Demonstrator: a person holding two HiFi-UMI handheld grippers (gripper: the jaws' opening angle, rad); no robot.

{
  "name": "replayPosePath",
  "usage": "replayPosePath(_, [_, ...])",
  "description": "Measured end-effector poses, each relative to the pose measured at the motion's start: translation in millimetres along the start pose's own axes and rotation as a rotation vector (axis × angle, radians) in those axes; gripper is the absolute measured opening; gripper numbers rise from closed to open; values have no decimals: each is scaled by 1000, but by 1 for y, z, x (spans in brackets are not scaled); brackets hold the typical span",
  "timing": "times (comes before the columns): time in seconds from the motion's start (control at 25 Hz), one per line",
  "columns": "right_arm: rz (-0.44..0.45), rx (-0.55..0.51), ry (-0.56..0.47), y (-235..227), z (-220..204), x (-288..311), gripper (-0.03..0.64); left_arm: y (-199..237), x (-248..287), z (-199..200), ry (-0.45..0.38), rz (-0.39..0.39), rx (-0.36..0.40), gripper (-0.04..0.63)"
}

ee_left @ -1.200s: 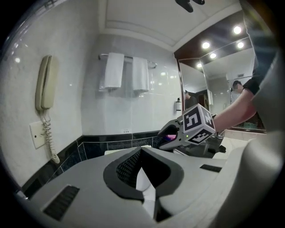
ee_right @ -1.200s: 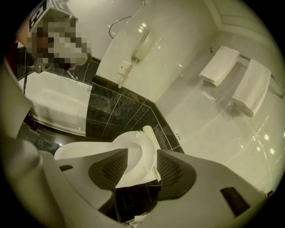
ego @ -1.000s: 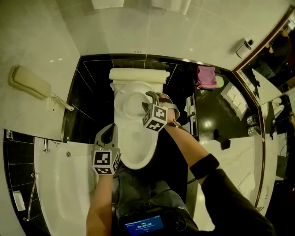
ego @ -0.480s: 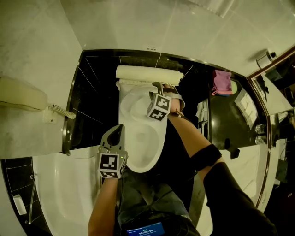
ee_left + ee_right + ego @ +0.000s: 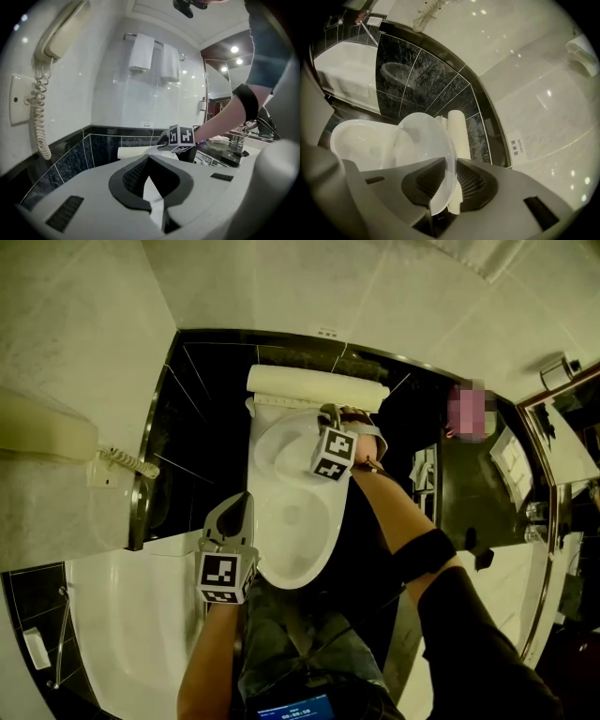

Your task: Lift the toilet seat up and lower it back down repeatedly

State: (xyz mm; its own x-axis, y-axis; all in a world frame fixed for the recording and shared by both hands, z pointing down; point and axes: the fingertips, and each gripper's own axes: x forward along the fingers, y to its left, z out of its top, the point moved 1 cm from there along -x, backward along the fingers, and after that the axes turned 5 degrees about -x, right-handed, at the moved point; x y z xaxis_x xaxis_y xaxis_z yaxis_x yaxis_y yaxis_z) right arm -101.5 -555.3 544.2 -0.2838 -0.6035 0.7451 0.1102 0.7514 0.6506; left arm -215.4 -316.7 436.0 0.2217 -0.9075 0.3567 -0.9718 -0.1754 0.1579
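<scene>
1. While the right gripper [image 5: 449, 161] is pinching the thin rim of the part-raised toilet seat [image 5: 423, 140], its jaws having just been closing onto it, the pads are catching only the edge. The seat is standing tilted between the jaws, with its hinge end beyond the tips by the cistern [image 5: 458, 129].
2. Risk: the glossy plastic is likely slipping out of so shallow a bite. The seat is then dropping and slamming onto the bowl [image 5: 361, 143] lying left of the jaws.
3. Risk: the grip is sitting off to one side of the rim, so a hard push is probably twisting the hinges.
4. Risk: going fully up, the tips are possibly knocking the cistern just behind the seat.
5. The left gripper [image 5: 149, 164] is hanging spread with nothing in it, low beside the bowl's front, so it is not backing up the seat.
6. Room: the space is looking tight.
   - Pale wall tiles [image 5: 117, 93] are shining above a dark marble band [image 5: 108, 145] ahead of both tools.
   - The bathtub [image 5: 122, 606] is lying left of the left gripper, with the wall phone [image 5: 56, 40] up-left of it and towels [image 5: 141, 51] high ahead.
   - The vanity counter [image 5: 469, 493] is sitting right of the right gripper.
</scene>
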Motion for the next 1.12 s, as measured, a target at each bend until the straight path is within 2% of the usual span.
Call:
replayPosePath(0.32, [-2, -10, 3, 3, 3, -7, 86, -6, -5, -3, 0, 7, -2, -11])
replayPosePath(0.6, [-6, -41, -40, 28, 13, -41, 81, -28, -21, 6, -11, 17, 17, -11])
replayPosePath(0.88, [-19, -50, -98, 79, 25, -93, 77, -62, -66, 8, -22, 88, 41, -11])
replayPosePath(1.12, [-43, -45, -162, 141, 33, -139, 77, -104, -127, -12, -8, 147, 73, -11])
